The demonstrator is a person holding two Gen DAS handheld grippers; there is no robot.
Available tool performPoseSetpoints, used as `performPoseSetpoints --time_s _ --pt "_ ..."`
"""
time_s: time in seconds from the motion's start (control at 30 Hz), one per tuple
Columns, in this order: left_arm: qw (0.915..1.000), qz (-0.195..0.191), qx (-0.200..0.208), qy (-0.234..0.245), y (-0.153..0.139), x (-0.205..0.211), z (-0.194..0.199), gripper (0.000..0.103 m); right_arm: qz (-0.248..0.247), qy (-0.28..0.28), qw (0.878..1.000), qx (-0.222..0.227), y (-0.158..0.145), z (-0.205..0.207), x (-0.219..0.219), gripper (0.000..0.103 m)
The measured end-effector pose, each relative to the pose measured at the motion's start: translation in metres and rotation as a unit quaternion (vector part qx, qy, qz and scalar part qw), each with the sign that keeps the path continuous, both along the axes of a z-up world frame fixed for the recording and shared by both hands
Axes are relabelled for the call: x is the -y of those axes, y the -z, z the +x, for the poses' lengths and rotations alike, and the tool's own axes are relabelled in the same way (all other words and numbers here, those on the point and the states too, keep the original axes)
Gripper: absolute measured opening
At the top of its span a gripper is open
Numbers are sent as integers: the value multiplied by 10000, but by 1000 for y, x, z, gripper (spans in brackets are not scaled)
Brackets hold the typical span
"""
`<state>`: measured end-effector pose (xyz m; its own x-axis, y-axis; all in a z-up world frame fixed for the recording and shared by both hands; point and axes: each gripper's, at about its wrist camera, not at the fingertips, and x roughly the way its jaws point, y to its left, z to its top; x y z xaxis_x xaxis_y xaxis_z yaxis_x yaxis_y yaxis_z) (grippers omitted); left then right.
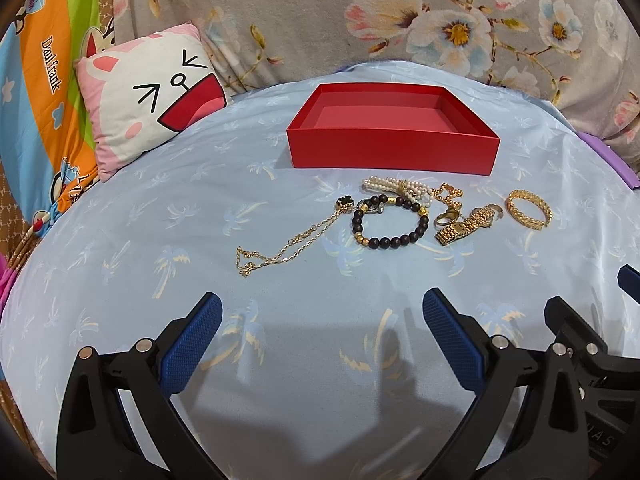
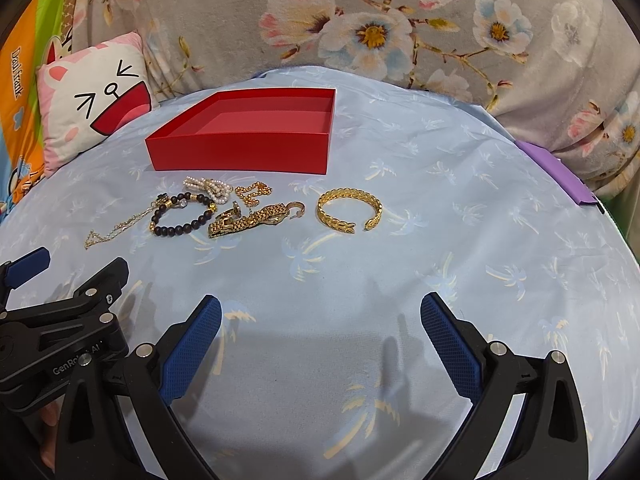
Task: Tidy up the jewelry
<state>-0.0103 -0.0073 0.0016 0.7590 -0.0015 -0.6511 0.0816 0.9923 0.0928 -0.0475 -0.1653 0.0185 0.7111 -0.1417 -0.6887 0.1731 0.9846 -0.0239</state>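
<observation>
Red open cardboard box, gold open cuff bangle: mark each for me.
Red open cardboard box [image 1: 394,148], left wrist view, front wall.
Gold open cuff bangle [image 2: 332,216], right wrist view, left band.

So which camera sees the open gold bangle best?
The right wrist view: the gold bangle lies near the middle, and its opening shows clearly. In the left wrist view the bangle sits off to the right, and its gap is hard to see.

Both wrist views face red box [image 1: 394,142]
</observation>
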Motion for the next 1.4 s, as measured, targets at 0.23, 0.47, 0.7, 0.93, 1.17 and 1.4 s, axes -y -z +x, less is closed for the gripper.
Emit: performPoseSetpoints --time_s 0.23,0.47,0.7,0.93,1.17,1.4 --pt "10000 2 -1 -1 0 0 0 98 -5 1 10000 -2 0 0 0 98" --pt "10000 -8 -10 2 0 0 0 98 -2 1 10000 -12 0 0 0 98" --pt "9994 -329 -138 29 5 -10 3 98 156 -21 9998 -103 4 3 7 98" --pt "9992 -297 -213 -167 -1 -47 12 98 283 -82 9992 -257 -11 28 37 98" --pt "9985 -285 -354 -318 1 -75 27 98 -75 -240 9989 -396 -8 82 47 95" --pt "9981 -179 -561 -172 8 -71 43 98 132 -372 9972 -633 13 116 50 81"
